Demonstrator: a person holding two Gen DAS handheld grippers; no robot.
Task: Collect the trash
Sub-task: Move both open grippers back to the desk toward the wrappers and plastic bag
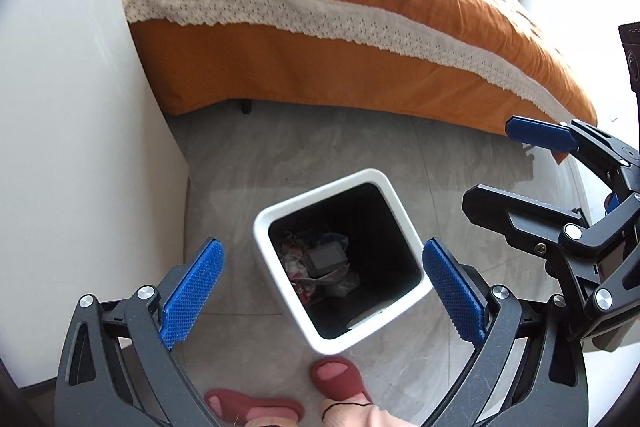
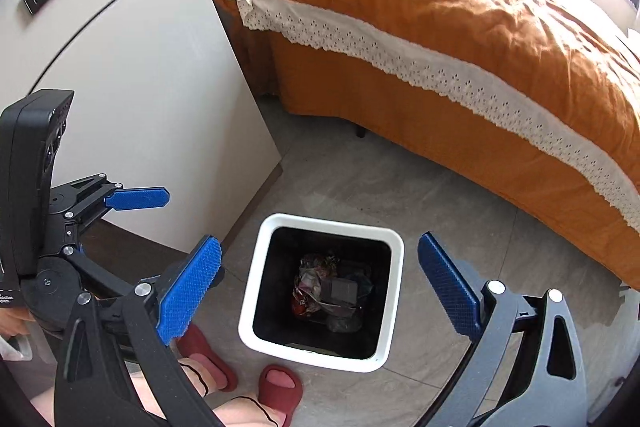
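A white square trash bin [image 1: 261, 227] [image 2: 328, 221] with a black inside stands on the grey tile floor. At its bottom lies trash [image 1: 320, 267] [image 2: 332, 291]: crumpled wrappers and a small grey box. My left gripper [image 1: 323, 245] hangs over the bin, jaws wide open with nothing between the blue pads. My right gripper [image 2: 319, 239] is also above the bin, open and holding nothing. In the left wrist view the right gripper [image 1: 489, 163] shows at the right edge. The right wrist view catches one blue pad [image 2: 138, 199] of the left gripper at the left.
A bed with an orange cover and white lace trim [image 1: 320, 11] [image 2: 440, 27] runs behind the bin, one dark leg [image 1: 246, 105] showing. A white cabinet [image 1: 72, 107] [image 2: 140, 87] stands left. A person's feet in red slippers [image 1: 340, 379] [image 2: 280, 383] are just in front of the bin.
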